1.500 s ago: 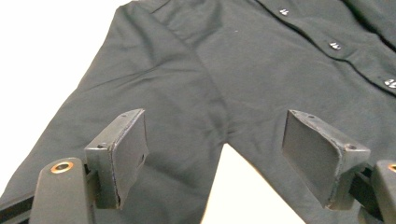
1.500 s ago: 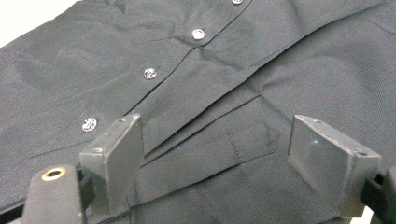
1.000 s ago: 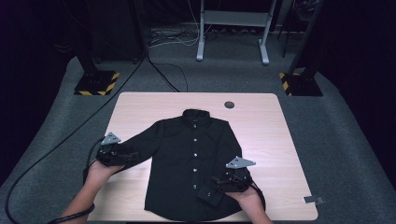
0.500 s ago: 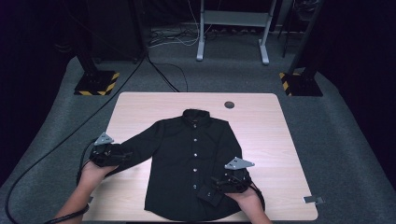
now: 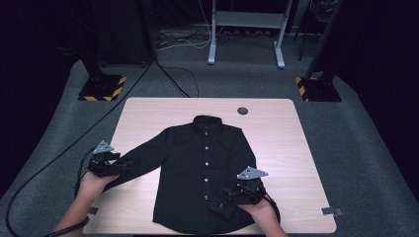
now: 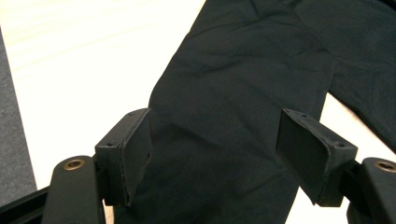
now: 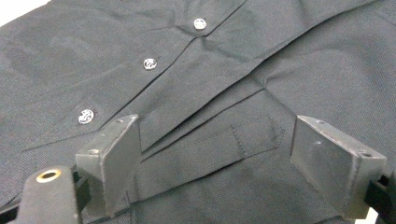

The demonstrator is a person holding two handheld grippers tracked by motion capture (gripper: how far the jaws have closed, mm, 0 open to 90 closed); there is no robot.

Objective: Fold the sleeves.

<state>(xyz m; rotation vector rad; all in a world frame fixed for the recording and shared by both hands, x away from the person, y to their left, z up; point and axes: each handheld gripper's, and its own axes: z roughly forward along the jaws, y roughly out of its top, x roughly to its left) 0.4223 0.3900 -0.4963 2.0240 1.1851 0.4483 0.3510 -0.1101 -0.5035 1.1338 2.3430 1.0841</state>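
A black button-up shirt [image 5: 202,173] lies flat, front up, on the wooden table [image 5: 148,113], collar away from me. Its left sleeve [image 5: 143,158] stretches out toward my left gripper [image 5: 122,164]. In the left gripper view that sleeve [image 6: 224,93] runs between the jaws of my left gripper [image 6: 215,116]. The jaws have just been closing a little but still stand apart, and the left pad [image 6: 137,154] touches the sleeve's edge. My right gripper [image 5: 231,193] hovers open over the shirt's lower right front. Its jaws [image 7: 217,123] straddle a sleeve cuff [image 7: 233,140] beside the button row [image 7: 149,63].
A round cable hole [image 5: 242,110] sits in the table's far edge. Two posts on yellow-black striped bases [image 5: 101,89] [image 5: 316,89] stand on the carpet beyond the table, with a metal frame [image 5: 247,29] and cables behind. A grey tab [image 5: 330,211] sticks out at the table's right front corner.
My left gripper has shifted to the left along the sleeve, toward the table's left edge, and its jaws narrowed slightly. The right gripper has stayed where it was.
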